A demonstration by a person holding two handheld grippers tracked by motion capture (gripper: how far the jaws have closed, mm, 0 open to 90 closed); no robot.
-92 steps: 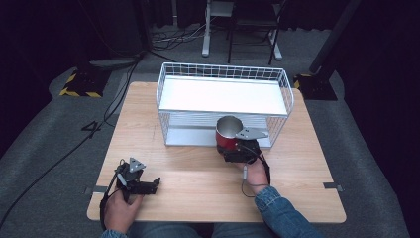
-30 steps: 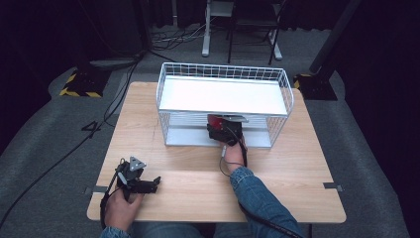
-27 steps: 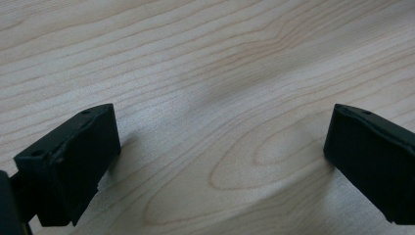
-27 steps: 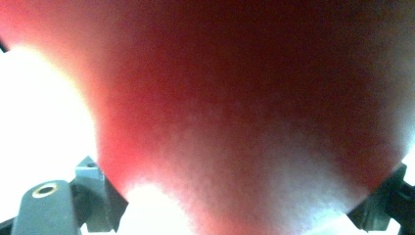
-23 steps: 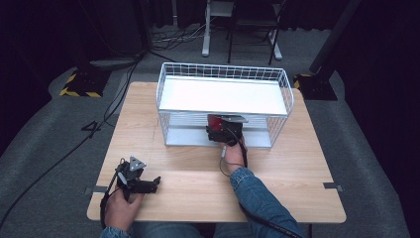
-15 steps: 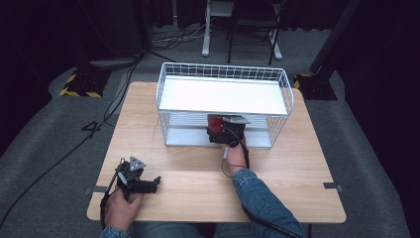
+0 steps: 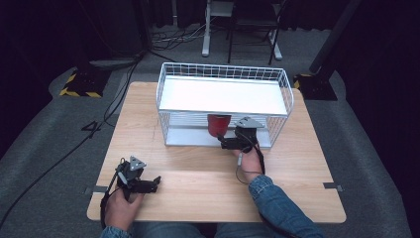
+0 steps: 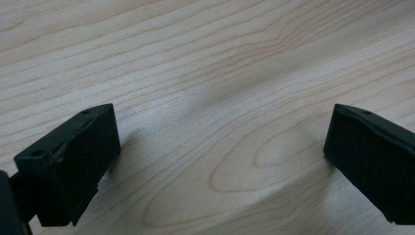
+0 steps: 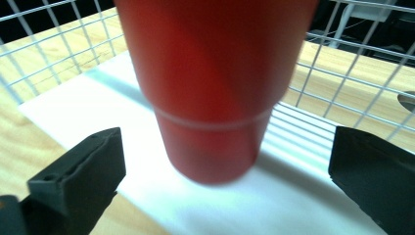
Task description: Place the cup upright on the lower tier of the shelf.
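Red cup: the red cup (image 9: 213, 88) stands upright on the white lower shelf (image 9: 303, 196) of the wire rack (image 7: 225, 74), ahead of and between the right fingers, touching neither. In the high view the red cup (image 7: 218, 125) sits just inside the rack's open front, under the upper shelf.

Right gripper: the right gripper (image 7: 233, 143) has its fingers (image 9: 78, 171) spread wide, empty, one to each side of the cup's base and nearer the camera than it.

Why so: judging by the gap on both sides, the cup looks set down on the shelf and let go; the wide spread lets the fingers clear the cup without nudging it.

Left gripper: the left gripper (image 7: 141, 184) rests low on the bench (image 7: 208, 183) at the person's near left, well apart from the rack. Its fingers (image 8: 73, 156) are parted with only bare wood grain between them.

Why so: it seems parked out of the way, leaving the rack's front free for the right hand (image 7: 250, 161).

Risk: the cup is tall over a narrow base, so a brush from either finger could tip it.
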